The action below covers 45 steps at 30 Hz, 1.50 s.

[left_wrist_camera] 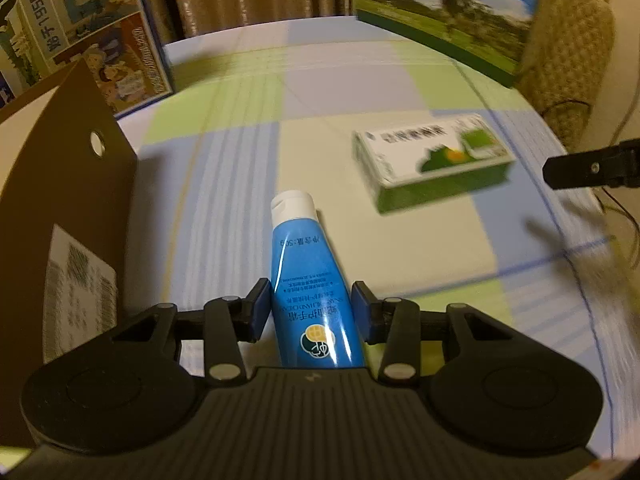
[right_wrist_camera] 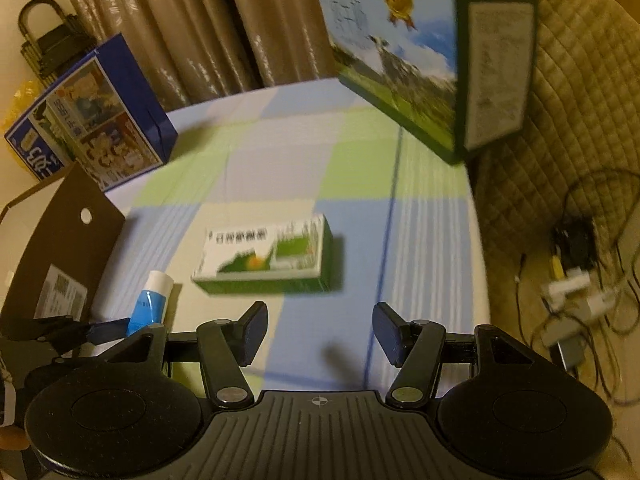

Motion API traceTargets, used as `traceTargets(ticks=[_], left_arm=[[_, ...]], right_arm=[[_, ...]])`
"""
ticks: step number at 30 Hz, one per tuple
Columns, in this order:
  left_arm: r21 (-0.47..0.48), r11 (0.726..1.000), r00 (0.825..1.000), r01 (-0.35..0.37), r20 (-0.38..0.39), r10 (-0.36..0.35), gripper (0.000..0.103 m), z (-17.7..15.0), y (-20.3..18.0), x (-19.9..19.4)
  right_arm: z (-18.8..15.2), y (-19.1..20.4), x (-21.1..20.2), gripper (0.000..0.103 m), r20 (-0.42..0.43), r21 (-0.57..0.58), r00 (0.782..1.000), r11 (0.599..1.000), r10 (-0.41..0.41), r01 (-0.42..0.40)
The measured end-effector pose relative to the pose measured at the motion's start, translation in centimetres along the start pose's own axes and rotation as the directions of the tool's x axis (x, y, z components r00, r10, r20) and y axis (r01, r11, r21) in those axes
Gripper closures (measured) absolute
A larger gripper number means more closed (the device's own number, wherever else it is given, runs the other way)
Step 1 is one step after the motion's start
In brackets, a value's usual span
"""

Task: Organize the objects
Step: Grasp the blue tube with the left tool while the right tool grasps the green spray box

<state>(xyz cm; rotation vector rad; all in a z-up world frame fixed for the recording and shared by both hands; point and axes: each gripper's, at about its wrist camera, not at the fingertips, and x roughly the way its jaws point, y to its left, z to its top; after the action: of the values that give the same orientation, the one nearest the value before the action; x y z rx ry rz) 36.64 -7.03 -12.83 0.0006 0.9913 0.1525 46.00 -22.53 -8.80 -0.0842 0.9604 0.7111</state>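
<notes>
Left gripper [left_wrist_camera: 312,312] straddles blue tube [left_wrist_camera: 310,276]; right gripper [right_wrist_camera: 316,330] wide open, empty.

Tube lies on the checked cloth [left_wrist_camera: 240,168], long axis running straight out from the left claw, white cap away; pads sit just beside its sides, can't tell if they're pinching yet. Green box [right_wrist_camera: 264,256] lies flat ahead of the right claw, slightly left, long side across it; right is nearer. Brown carton [left_wrist_camera: 60,184] left of tube, likely the bin. Two big boxes at the back, curtain behind, cables off to the right.
</notes>
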Motion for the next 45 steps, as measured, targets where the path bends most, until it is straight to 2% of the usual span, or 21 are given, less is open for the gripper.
traceTargets(ticks=[4, 6, 10, 14, 16, 19, 21, 25, 27, 31, 36, 39, 45], left_arm=[[-0.012, 1.0, 1.0, -0.012, -0.001, 0.012, 0.065, 1.3, 0.9, 1.0], [-0.017, 1.0, 1.0, -0.015, -0.003, 0.015, 0.065, 1.8, 1.2, 1.4], [-0.037, 0.999, 1.0, -0.009, -0.013, 0.008, 0.065, 2.4, 1.7, 2.0], [-0.042, 0.999, 1.0, 0.0, -0.017, -0.001, 0.064, 2.5, 2.0, 2.1], [-0.049, 0.999, 1.0, 0.006, -0.022, -0.007, 0.064, 2.5, 2.1, 2.0], [-0.067, 0.998, 0.999, 0.02, -0.03, -0.022, 0.064, 2.3, 2.5, 1.9], [-0.071, 0.997, 0.999, 0.027, -0.033, -0.03, 0.064, 2.2, 2.7, 1.8], [-0.068, 0.997, 0.998, 0.037, -0.038, -0.04, 0.064, 2.1, 2.8, 1.8], [-0.076, 0.996, 0.998, 0.039, -0.043, -0.042, 0.064, 2.2, 2.8, 1.8], [-0.078, 0.996, 0.998, 0.037, -0.052, -0.041, 0.064, 2.4, 2.8, 2.0], [-0.081, 0.996, 0.997, 0.037, -0.062, -0.042, 0.064, 2.8, 2.9, 2.3], [-0.078, 0.996, 0.997, 0.037, -0.067, -0.042, 0.064, 2.9, 3.0, 2.3], [-0.057, 0.998, 0.996, 0.037, -0.079, -0.041, 0.065, 2.2, 2.7, 1.8]], right_arm=[[2.0, 0.4, 1.9, 0.05, 0.039, -0.039, 0.999, 0.999, 0.024, -0.023], [3.1, 0.6, 3.0, 0.058, 0.058, -0.055, 0.998, 0.998, 0.036, -0.033], [4.8, 0.8, 5.5, 0.064, 0.06, -0.08, 0.996, 0.995, 0.066, -0.061], [5.5, 0.6, 7.8, 0.064, 0.026, -0.068, 0.996, 0.994, 0.087, -0.085], [5.5, 0.2, 8.0, 0.064, -0.021, -0.019, 0.995, 0.995, 0.101, -0.102], [4.4, 0.2, 7.6, 0.064, -0.076, 0.019, 0.987, 0.99, 0.138, -0.137], [3.3, 0.6, 7.1, 0.064, -0.099, 0.02, 0.986, 0.991, 0.133, -0.132], [2.1, 1.0, 5.5, 0.061, -0.073, 0.062, 0.989, 0.991, 0.126, -0.122], [2.2, 1.9, 4.8, 0.054, -0.051, 0.047, 0.99, 0.991, 0.13, -0.127], [2.5, 4.8, 5.5, 0.048, -0.064, -0.102, 0.997, 0.993, 0.053, -0.06], [1.7, 6.9, 7.7, 0.047, -0.112, -0.245, 0.992, 0.969, -0.051, 0.022], [1.1, 6.8, 8.5, 0.048, -0.122, -0.244, 0.991, 0.969, -0.061, 0.03], [-0.7, 5.5, 7.2, 0.049, -0.102, -0.18, 0.993, 0.983, -0.061, 0.042]])
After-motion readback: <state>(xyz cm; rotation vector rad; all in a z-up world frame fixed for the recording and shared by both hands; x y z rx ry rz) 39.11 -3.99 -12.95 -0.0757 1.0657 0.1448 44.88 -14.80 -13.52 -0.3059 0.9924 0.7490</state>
